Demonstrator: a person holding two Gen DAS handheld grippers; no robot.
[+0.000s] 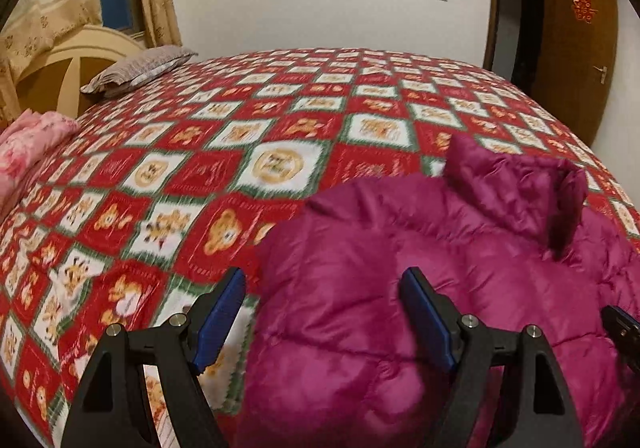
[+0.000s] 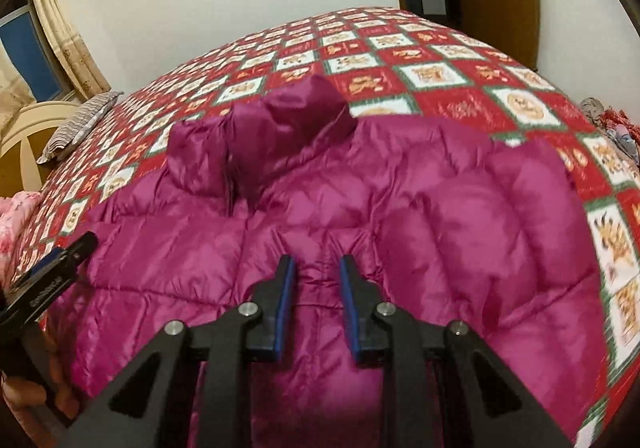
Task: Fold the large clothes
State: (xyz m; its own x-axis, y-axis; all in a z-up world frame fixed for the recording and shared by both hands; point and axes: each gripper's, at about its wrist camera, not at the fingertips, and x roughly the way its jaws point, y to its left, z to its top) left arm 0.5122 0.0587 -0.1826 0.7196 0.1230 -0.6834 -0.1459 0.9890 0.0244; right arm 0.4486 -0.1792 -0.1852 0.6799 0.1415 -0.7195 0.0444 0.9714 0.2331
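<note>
A magenta puffer jacket (image 1: 400, 232) (image 2: 440, 216) lies spread on the bed, its collar (image 1: 516, 184) (image 2: 288, 116) standing up at the far side. My left gripper (image 1: 324, 280) is open wide and hangs over the jacket's left edge, one finger over the quilt and the other over the jacket, with nothing held. My right gripper (image 2: 317, 264) is over the middle of the jacket with its jaws close together. A puckered fold of the jacket sits between its pads, with creases running into the gap. Each gripper shows at the edge of the other's view: the left gripper (image 2: 60, 260) and the right gripper (image 1: 624, 332).
A red, white and green checked quilt (image 1: 200, 152) (image 2: 440, 60) covers the bed. At the head end lie a grey pillow (image 1: 136, 68) and a pink blanket (image 1: 28, 144). A brown door (image 1: 580, 48) stands beyond the bed. Loose clothes (image 2: 616, 128) lie at the bed's right edge.
</note>
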